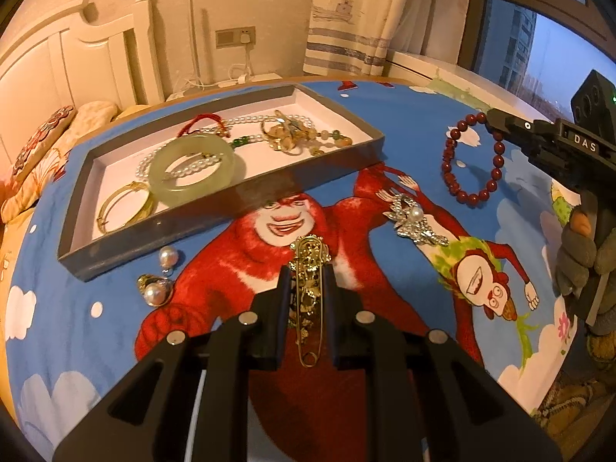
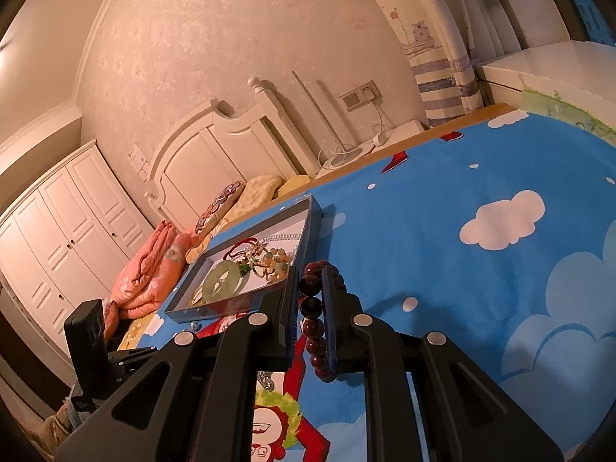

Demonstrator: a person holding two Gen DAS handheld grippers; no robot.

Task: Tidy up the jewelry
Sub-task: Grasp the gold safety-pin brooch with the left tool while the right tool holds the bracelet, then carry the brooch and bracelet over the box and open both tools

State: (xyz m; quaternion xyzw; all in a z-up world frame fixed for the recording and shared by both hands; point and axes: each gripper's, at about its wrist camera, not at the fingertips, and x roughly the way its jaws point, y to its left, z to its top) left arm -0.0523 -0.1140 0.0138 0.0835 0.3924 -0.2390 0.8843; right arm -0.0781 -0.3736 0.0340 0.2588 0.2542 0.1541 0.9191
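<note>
My left gripper (image 1: 307,271) is shut on a gold safety-pin brooch (image 1: 308,300), which stands lengthwise between the pads just above the blue cartoon blanket (image 1: 385,123). My right gripper (image 2: 310,273) is shut on a dark red bead bracelet (image 2: 311,306). In the left wrist view the right gripper (image 1: 492,117) pinches the far side of that bracelet (image 1: 448,161), right of the tray. The grey tray (image 1: 231,196) holds a jade bangle (image 1: 191,169), a gold bangle (image 1: 123,208), a pearl necklace and several tangled pieces.
Loose on the blanket lie a silver brooch with a pearl (image 1: 412,219) and two pearl earrings (image 1: 168,257) in front of the tray. A gloved hand (image 1: 577,265) holds the right gripper. Pillows (image 2: 150,269) and a white headboard (image 2: 215,154) stand beyond the tray.
</note>
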